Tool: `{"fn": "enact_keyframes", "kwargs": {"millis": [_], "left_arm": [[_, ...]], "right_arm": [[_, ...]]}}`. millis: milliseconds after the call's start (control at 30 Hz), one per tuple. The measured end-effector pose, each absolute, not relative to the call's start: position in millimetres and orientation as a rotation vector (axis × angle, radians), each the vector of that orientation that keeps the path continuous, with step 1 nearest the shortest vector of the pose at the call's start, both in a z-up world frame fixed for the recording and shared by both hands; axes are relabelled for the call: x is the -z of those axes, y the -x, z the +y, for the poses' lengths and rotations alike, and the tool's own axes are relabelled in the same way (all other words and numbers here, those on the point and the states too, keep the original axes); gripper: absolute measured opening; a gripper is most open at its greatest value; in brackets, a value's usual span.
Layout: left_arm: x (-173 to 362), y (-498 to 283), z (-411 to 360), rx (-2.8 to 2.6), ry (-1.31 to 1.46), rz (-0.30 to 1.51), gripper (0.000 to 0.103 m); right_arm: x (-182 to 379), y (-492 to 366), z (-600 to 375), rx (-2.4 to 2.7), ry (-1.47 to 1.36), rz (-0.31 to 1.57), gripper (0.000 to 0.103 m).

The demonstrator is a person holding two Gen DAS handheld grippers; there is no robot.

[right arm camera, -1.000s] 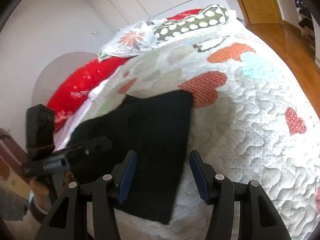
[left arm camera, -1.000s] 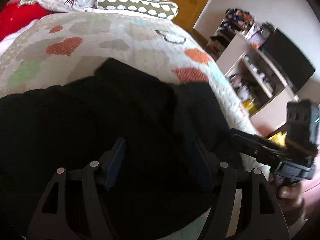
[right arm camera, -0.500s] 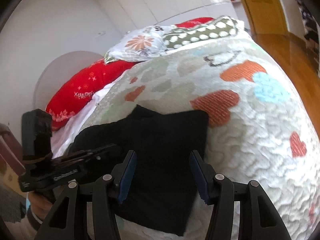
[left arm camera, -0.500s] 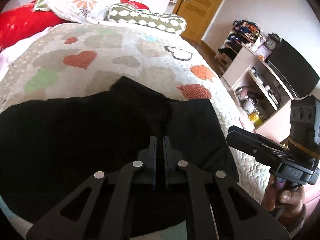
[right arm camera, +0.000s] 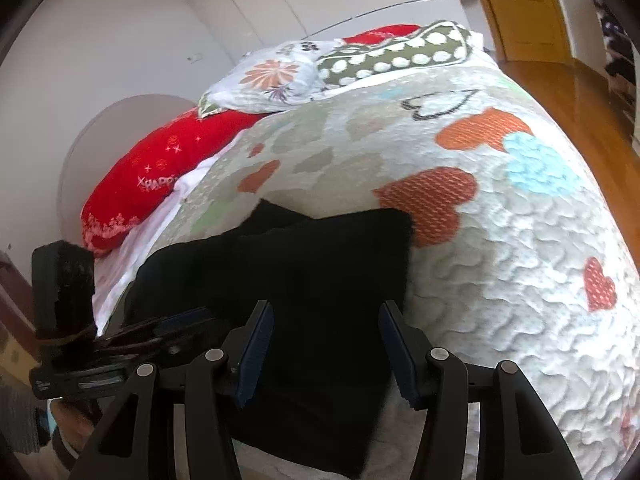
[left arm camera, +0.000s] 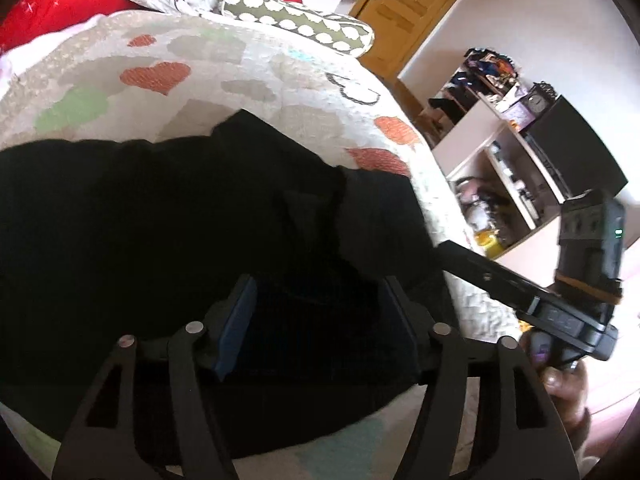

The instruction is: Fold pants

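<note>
Black pants [left arm camera: 168,216] lie spread on the heart-patterned quilt [left arm camera: 224,64], near the bed's front edge; they also show in the right wrist view [right arm camera: 320,276]. My left gripper [left arm camera: 320,312] is open and empty, its fingers just above the dark cloth. My right gripper [right arm camera: 326,344] is open and empty over the pants' right end. The right gripper shows from the side in the left wrist view [left arm camera: 440,246], at the pants' right edge. The left gripper shows in the right wrist view [right arm camera: 192,320], at the left.
Pillows [right arm camera: 280,76] and a red cushion [right arm camera: 156,176] lie at the bed's head. A shelf unit [left arm camera: 500,168] with clutter and a dark screen [left arm camera: 576,156] stand to the right. A wooden door [left arm camera: 408,12] and wood floor [right arm camera: 576,96] lie beyond the bed.
My left gripper was open, shut half a second ago, and is open again now, lower over the pants. The right gripper stayed open and shifted slightly over the pants' end.
</note>
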State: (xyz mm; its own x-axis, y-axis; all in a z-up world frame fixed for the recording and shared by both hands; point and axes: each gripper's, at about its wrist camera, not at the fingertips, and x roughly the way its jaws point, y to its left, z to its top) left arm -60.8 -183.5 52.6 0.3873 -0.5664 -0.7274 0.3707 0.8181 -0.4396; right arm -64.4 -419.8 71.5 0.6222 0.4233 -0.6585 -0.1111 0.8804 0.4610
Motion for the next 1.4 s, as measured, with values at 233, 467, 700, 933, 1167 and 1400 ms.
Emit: {"fn": "enact_keyframes", "kwargs": {"millis": [233,467,700,933,1167,1400], "left_arm": [[-47,59,-204,0.607,0.203,1.03,0.072],[-45,56,-215,0.589,0.189,1.022,0.015],[-59,64,-190,0.517,0.138,0.977,0.014],[-44,60,-188,0.47,0.155,1.012,0.021],[-56,74,-167,0.433,0.169,0.988,0.038],[-59,91,-136,0.375,0.176,0.964,0.052]], "right_arm": [[-68,65,-429,-0.31,-0.419,0.845,0.053],[-70,58,-424,-0.301,-0.398,0.842,0.053],[-87,43,-386,-0.381,-0.271,0.813,0.046],[-52,17,-357,-0.339,-0.181,0.916,0.044],[-72,35,-357,-0.319,-0.152,0.901,0.044],[-81,53,-342,-0.345,-0.136,0.89,0.044]]}}
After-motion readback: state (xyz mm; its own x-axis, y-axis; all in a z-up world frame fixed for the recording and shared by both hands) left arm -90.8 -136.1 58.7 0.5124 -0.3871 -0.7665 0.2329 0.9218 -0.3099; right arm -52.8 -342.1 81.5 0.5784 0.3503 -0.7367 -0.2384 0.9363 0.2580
